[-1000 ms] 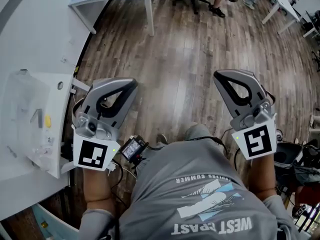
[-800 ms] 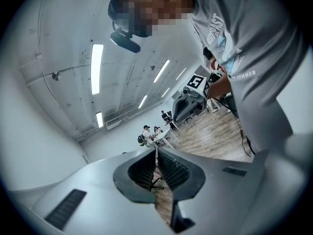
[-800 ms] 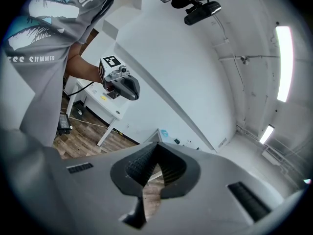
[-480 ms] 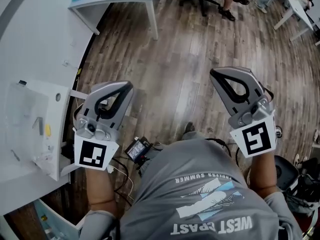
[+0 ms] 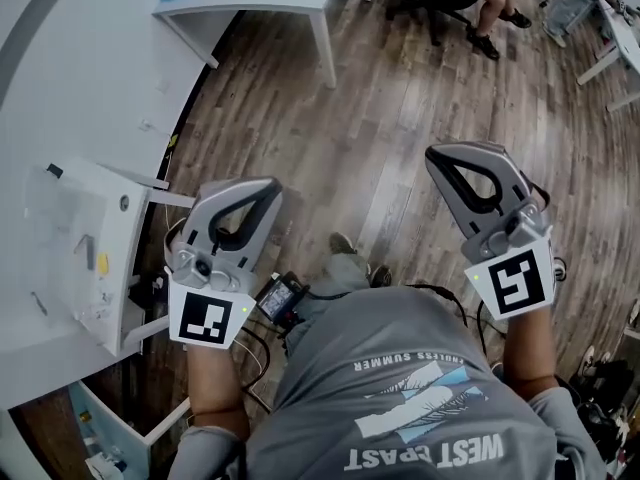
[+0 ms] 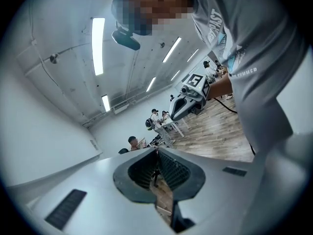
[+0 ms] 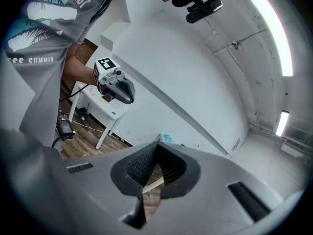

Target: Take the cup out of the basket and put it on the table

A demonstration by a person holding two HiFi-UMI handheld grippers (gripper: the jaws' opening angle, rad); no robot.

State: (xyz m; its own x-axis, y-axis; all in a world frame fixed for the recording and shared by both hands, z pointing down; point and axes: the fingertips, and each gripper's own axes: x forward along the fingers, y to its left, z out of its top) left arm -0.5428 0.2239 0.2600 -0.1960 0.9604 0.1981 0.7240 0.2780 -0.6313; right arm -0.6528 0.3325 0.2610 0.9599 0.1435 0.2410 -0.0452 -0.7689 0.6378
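Beside the small white table (image 5: 128, 268), over the wooden floor (image 5: 370, 138), the person has walked on a little. The left claw (image 5: 248, 190) and right claw (image 5: 462, 158) are both pressed together, empty. Neither cup nor basket is in view, so the pickup likely hasn't begun.

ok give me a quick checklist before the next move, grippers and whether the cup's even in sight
1. left gripper empty: ok, jaws together, nothing between them.
2. right gripper empty: ok, jaws together, nothing between them.
3. cup in sight: not ok, no view shows it.
4. basket in sight: not ok, no view shows it.
5. table in view: ok, a white table stands beside the left gripper.
6. what lies on that table: cannot tell, only small unclear items.
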